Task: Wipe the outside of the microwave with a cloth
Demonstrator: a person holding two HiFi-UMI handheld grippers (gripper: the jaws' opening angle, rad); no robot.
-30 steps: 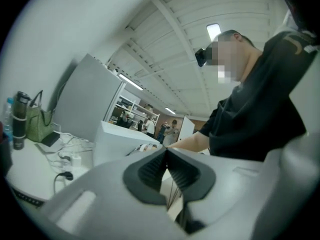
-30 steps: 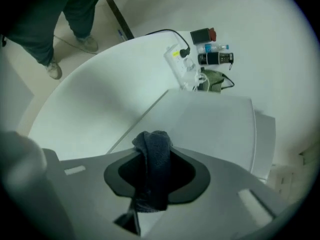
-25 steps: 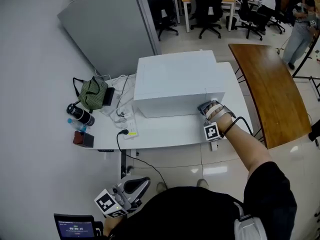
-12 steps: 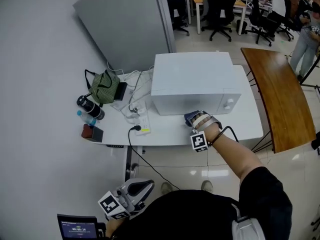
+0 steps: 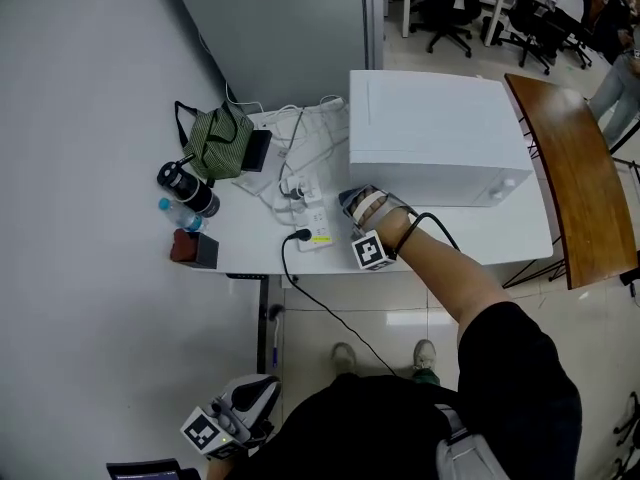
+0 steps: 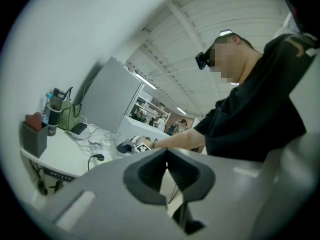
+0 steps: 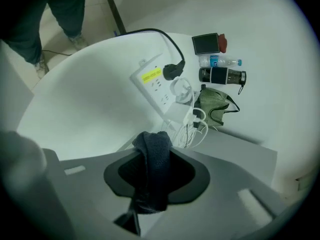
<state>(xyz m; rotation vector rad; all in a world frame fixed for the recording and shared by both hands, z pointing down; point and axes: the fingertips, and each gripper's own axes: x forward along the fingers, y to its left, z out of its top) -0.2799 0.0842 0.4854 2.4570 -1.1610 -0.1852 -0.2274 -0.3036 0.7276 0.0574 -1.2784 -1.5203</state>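
The white microwave (image 5: 432, 133) stands on the white table (image 5: 240, 243), toward its right half. My right gripper (image 5: 353, 202) is shut on a dark blue cloth (image 5: 348, 198) and sits low at the microwave's front left corner, just above the tabletop. In the right gripper view the cloth (image 7: 152, 179) hangs bunched between the jaws of that gripper (image 7: 154, 151). My left gripper (image 5: 258, 392) hangs far below the table edge, near the person's body. In the left gripper view its jaws (image 6: 166, 156) are pressed together with nothing in them.
A white power strip (image 5: 312, 230) with a black plug and tangled white cables (image 5: 296, 173) lies just left of the right gripper. Further left stand a green bag (image 5: 220, 140), a dark flask (image 5: 186, 188), a water bottle (image 5: 180, 213) and a black box (image 5: 203, 252). A wooden table (image 5: 570, 183) borders the right side.
My right gripper has slid left with the cloth, from the right part of the microwave's front to its front left corner. The left gripper stays low by the body.
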